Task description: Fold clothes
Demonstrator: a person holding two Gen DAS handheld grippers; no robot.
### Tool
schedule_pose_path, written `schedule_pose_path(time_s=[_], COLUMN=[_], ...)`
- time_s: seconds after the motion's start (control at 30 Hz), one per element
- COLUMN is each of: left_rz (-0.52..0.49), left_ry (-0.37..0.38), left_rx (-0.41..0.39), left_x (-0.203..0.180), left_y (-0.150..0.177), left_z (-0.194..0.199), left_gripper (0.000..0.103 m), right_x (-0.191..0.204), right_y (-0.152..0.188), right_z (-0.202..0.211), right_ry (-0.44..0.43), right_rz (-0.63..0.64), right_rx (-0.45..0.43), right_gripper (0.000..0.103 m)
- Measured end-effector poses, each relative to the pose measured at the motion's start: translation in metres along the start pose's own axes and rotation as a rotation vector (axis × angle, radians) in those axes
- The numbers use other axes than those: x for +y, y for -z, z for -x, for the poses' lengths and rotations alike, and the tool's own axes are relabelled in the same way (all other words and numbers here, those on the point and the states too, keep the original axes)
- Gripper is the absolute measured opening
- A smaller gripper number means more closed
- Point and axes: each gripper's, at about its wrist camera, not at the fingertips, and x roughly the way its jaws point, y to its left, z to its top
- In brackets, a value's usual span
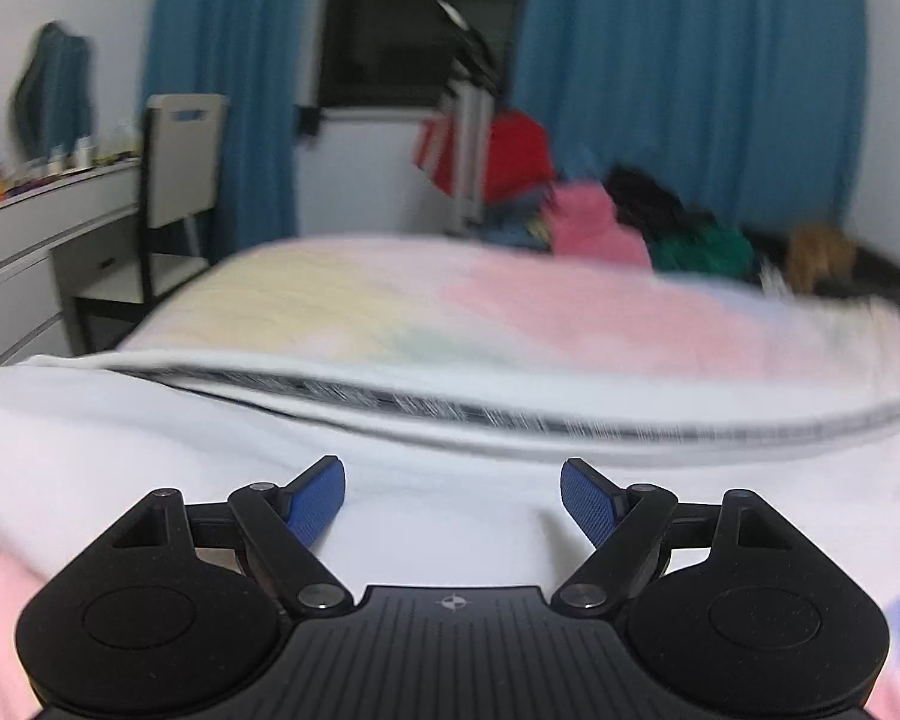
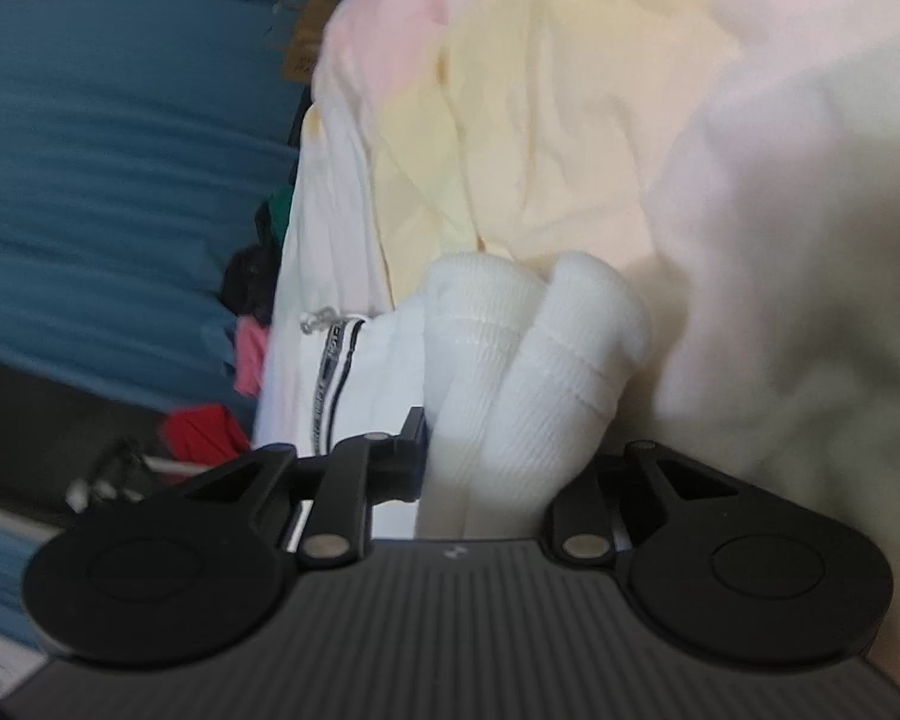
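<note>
White zip jacket point(image 1: 150, 438) spread on pastel bedspread point(image 1: 390, 300). L gripper point(image 1: 453, 501) over it, fingers wide apart, empty. R gripper point(image 2: 504, 450) clamped on ribbed cuff/hem point(image 2: 534, 360), bunched. Fabric soft, light, limp, prob drapes; grab thick ribbed edges, avoid zip.

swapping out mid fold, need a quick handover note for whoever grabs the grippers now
Left gripper: jaws open, empty, above the white garment spread on the bed.
Right gripper: jaws shut on the garment's ribbed white cuff, bunched between them.
Done: one end is gripped; no finished fold shows.
Left: grab a second edge with the left, bring it over, flatten. A pile of clothes lies at the far side of the bed.
</note>
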Motion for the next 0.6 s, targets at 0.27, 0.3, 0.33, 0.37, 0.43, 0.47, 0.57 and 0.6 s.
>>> schedule_pose_path(time_s=[0.27,0.3,0.33,0.37,0.43,0.47,0.57,0.6], left_rz=[-0.062,-0.056,-0.048,-0.04,-0.039,-0.039,-0.031,-0.021], left_ry=[-0.009,-0.004,0.002,0.008,0.009,0.009,0.013,0.018], left_rx=[0.105,0.106,0.106,0.105,0.105,0.106,0.107,0.108], left_x=[-0.019,-0.013,-0.01,-0.007,-0.004,-0.003,-0.001,0.0], left_y=[0.022,0.02,0.02,0.019,0.017,0.016,0.014,0.013], left_z=[-0.025,-0.026,-0.025,-0.024,-0.023,-0.022,-0.02,-0.02], left_gripper=[0.082,0.082,0.082,0.082,0.082,0.082,0.082,0.082], right_x=[0.056,0.068,0.079,0.09,0.115,0.127,0.162,0.172], right_y=[0.017,0.021,0.026,0.034,0.05,0.061,0.101,0.116], right_z=[0.014,0.016,0.021,0.026,0.037,0.042,0.058,0.062], right_ry=[0.16,0.18,0.197,0.205,0.215,0.211,0.155,0.119], right_rz=[0.332,0.398,0.464,0.535,0.679,0.757,0.991,1.056], right_rx=[-0.123,-0.153,-0.187,-0.226,-0.309,-0.352,-0.465,-0.485], right_gripper=[0.013,0.013,0.013,0.013,0.013,0.012,0.012,0.012])
